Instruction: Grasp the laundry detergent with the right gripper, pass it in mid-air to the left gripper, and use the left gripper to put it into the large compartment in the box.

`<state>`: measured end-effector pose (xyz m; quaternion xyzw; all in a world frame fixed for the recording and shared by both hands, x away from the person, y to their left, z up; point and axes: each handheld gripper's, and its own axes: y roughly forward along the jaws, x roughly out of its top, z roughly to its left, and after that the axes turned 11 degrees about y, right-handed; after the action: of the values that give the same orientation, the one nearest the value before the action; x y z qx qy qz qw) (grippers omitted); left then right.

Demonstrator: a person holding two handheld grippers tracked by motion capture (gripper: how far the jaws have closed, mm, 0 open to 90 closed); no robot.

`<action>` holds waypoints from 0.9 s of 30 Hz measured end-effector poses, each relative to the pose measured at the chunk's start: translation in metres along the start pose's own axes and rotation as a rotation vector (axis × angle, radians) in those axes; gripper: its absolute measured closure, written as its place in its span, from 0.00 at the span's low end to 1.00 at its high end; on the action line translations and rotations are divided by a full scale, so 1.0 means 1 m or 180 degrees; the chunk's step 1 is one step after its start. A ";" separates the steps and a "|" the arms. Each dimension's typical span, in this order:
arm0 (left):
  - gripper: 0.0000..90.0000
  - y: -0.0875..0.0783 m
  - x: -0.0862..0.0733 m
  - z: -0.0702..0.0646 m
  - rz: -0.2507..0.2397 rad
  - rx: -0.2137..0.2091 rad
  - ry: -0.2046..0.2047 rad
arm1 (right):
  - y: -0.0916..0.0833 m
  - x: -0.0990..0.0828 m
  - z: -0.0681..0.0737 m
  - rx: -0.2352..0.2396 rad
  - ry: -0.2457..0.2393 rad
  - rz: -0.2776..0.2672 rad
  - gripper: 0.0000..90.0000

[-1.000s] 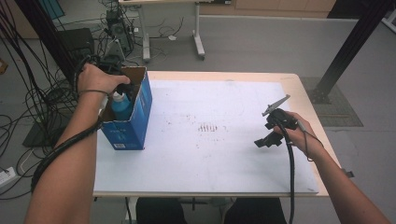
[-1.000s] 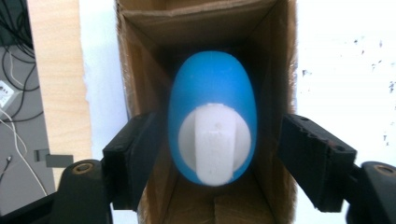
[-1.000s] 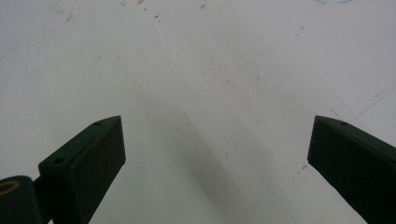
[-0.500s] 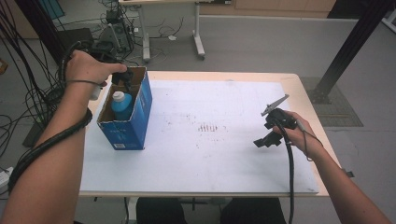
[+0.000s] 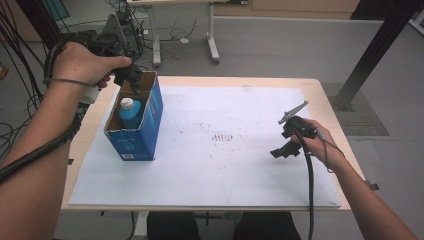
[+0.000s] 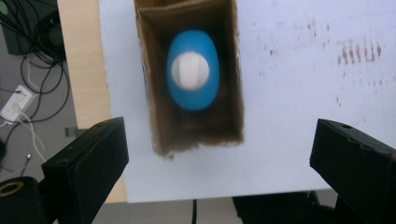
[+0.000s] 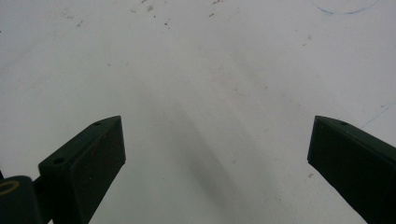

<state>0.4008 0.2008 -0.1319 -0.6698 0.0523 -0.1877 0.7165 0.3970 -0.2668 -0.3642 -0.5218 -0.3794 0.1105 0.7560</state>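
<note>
- Nearest the person, right side of the high view: right gripper (image 5: 278, 150) held low over the white paper sheet (image 5: 215, 170), cable trailing back along the forearm
- right gripper view: its two black jaws stand wide apart, nothing between them, bare speckled paper under them
- mid table: faint brown marks (image 5: 223, 136) on the paper, well apart from both grippers
- left part of the paper: blue cardboard box (image 5: 142, 131) standing upright, top open, brown inside
- blue bottle (image 5: 130, 114) with white cap stands upright inside the box, cap up, near the box's near end in the high view
- left gripper view looks straight down into the box (image 6: 196, 74): bottle (image 6: 193, 70) seen from the top, white cap centred on blue body, slightly blurred
- left gripper (image 5: 131, 76) held above the far end of the box, clear of the bottle, not touching it
- left jaws have just been opening and now stand wide apart; nothing between them, bottle sits free in the box below
- wooden table edge (image 5: 90, 112) shows left of the paper, just beside the box
- far: grey floor with tangled cables (image 5: 20, 55) at left, legs of another table (image 5: 212, 35) beyond the far edge
</note>
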 end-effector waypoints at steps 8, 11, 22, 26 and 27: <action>0.05 -0.008 -0.019 -0.017 0.0008 -0.0008 0.0235 | 0.001 -0.004 -0.003 -0.0006 0.0023 0.0007 0.04; 0.05 -0.010 -0.027 -0.021 -0.0009 -0.0049 0.0301 | 0.000 -0.005 -0.004 -0.0014 0.0041 0.0008 0.04; 0.05 -0.009 -0.056 -0.038 -0.0060 -0.0254 0.0529 | -0.003 -0.006 -0.009 -0.0020 0.0068 -0.0009 0.04; 0.05 -0.005 -0.063 -0.043 -0.0061 -0.0276 0.0564 | -0.001 -0.007 -0.009 -0.0008 0.0085 -0.0008 0.04; 0.05 -0.003 -0.066 -0.045 -0.0053 -0.0283 0.0576 | -0.001 -0.007 -0.010 -0.0006 0.0086 -0.0008 0.04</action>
<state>0.3249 0.1805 -0.1452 -0.6817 0.1195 -0.2509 0.6768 0.3985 -0.2782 -0.3680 -0.5234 -0.3700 0.1022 0.7607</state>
